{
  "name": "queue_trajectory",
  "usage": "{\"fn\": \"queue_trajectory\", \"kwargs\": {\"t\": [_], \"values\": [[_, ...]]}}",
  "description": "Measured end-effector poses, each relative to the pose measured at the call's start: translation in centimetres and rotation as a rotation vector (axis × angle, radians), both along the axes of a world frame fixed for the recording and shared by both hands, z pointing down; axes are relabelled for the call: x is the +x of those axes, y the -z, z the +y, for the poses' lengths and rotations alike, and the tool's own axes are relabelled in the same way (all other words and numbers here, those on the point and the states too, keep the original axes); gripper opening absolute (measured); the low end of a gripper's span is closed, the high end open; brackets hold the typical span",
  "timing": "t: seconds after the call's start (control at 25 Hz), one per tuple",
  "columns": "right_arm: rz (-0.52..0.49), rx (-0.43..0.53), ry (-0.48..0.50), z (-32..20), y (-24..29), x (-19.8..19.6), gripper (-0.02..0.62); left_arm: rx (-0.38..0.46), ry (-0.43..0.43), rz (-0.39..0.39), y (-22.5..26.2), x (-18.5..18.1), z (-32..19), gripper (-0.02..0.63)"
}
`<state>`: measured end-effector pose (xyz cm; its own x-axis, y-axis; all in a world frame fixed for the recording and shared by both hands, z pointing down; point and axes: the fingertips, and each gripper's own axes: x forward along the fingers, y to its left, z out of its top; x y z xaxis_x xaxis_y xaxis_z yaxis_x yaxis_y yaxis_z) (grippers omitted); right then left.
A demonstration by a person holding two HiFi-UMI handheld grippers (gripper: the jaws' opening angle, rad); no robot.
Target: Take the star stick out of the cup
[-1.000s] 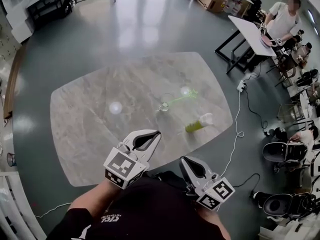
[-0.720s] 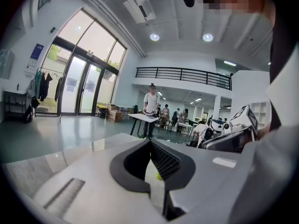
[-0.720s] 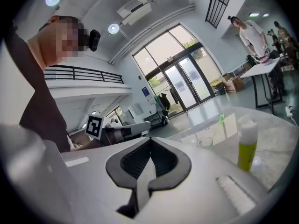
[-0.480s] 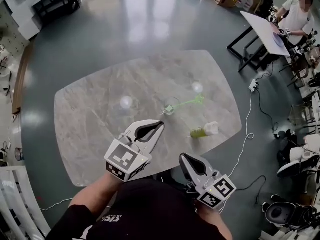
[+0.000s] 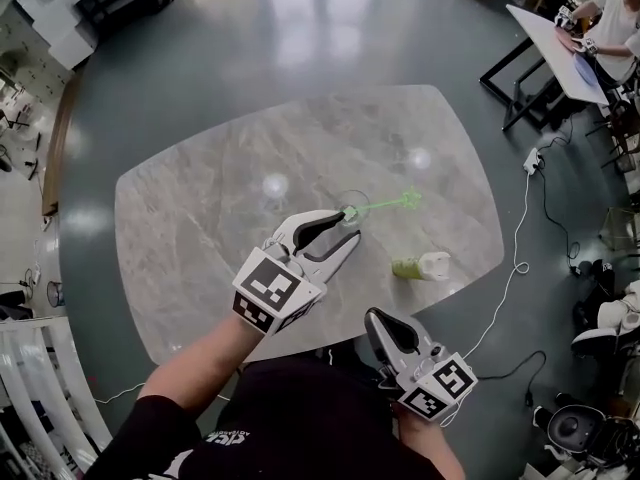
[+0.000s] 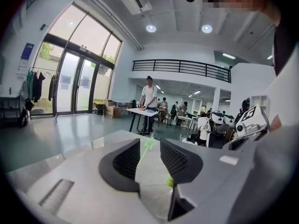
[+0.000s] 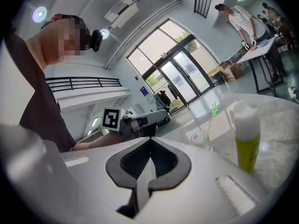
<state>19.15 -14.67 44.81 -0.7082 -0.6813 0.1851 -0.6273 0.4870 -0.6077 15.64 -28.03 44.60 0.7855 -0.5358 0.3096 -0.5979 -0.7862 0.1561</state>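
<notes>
A clear glass cup (image 5: 353, 202) stands near the middle of the marble table (image 5: 200, 238). The green star stick (image 5: 392, 204) leans out of it to the right. My left gripper (image 5: 350, 227) hovers just in front of the cup, its jaws opening with nothing pressed between them. In the left gripper view the star stick (image 6: 149, 144) shows in the gap ahead of the left gripper (image 6: 149, 149). My right gripper (image 5: 380, 320) is shut and empty at the table's near edge. The right gripper view shows the shut right gripper (image 7: 150, 143), the cup (image 7: 201, 137) and the stick (image 7: 213, 111).
A yellow-green bottle with a white cap (image 5: 421, 266) stands on the table right of the cup, close to my right gripper (image 7: 246, 139). A white work table (image 5: 560, 38) with a person and cables on the floor (image 5: 530, 218) lie off to the right.
My left gripper has moved forward over the table to the cup, and its jaws have parted from shut. The right gripper has stayed at the near edge.
</notes>
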Motion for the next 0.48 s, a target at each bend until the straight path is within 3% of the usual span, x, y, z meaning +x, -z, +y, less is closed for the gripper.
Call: {"fn": "queue_trajectory", "kwargs": {"t": [0.16, 0.48], "values": [[-0.008, -0.026, -0.001, -0.4, -1.3, 0.4, 0.011, -0.012, -0.003, -0.020, -2.3, 1.0, -1.8, 0.176], [-0.008, -0.092, 0.013, -0.7, -3.8, 0.0, 0.012, 0.061, -0.040, -0.126, -8.2, 3.2, -4.6, 0.216]]}}
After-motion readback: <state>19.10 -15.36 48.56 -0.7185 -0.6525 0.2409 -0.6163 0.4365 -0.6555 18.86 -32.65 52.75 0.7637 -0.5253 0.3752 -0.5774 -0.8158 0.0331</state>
